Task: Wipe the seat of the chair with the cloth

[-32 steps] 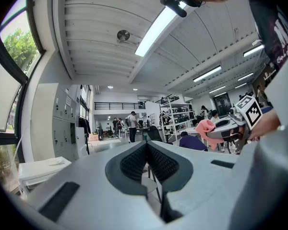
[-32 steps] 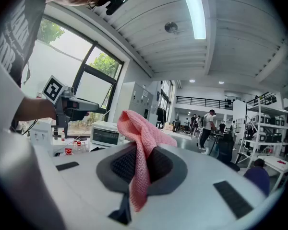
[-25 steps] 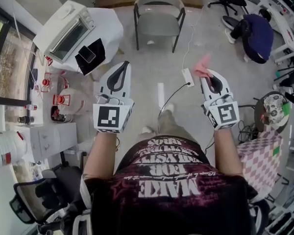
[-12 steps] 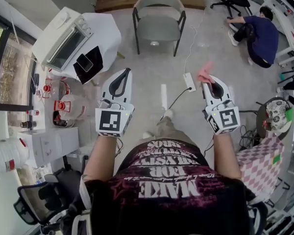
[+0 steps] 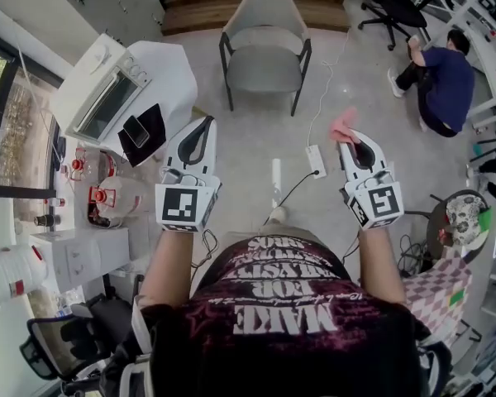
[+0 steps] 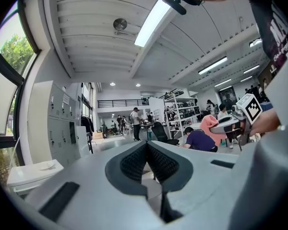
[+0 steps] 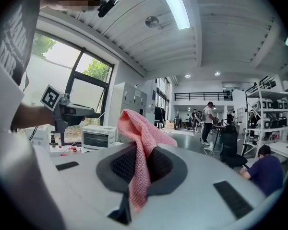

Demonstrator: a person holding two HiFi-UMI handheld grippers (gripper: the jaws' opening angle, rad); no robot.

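Note:
A grey chair point(image 5: 264, 46) with black legs stands on the floor ahead of me, its seat bare. My right gripper point(image 5: 352, 136) is shut on a pink cloth point(image 5: 344, 128), which sticks out past the jaw tips; in the right gripper view the cloth point(image 7: 143, 147) drapes over the closed pads. My left gripper point(image 5: 202, 124) is shut with nothing in it, its pads point(image 6: 134, 163) meeting. Both grippers are held at waist height, well short of the chair.
A white table point(image 5: 161, 63) with a toaster oven point(image 5: 106, 77) and a black device stands at the left. A power strip point(image 5: 317, 160) with cables lies on the floor. A person point(image 5: 443, 77) crouches at the right. An office chair point(image 5: 66, 341) sits behind left.
The whole scene has shifted down in view: the chair shows fuller and nearer. Both grippers keep their pose, the cloth still held. The crouching person at right has moved.

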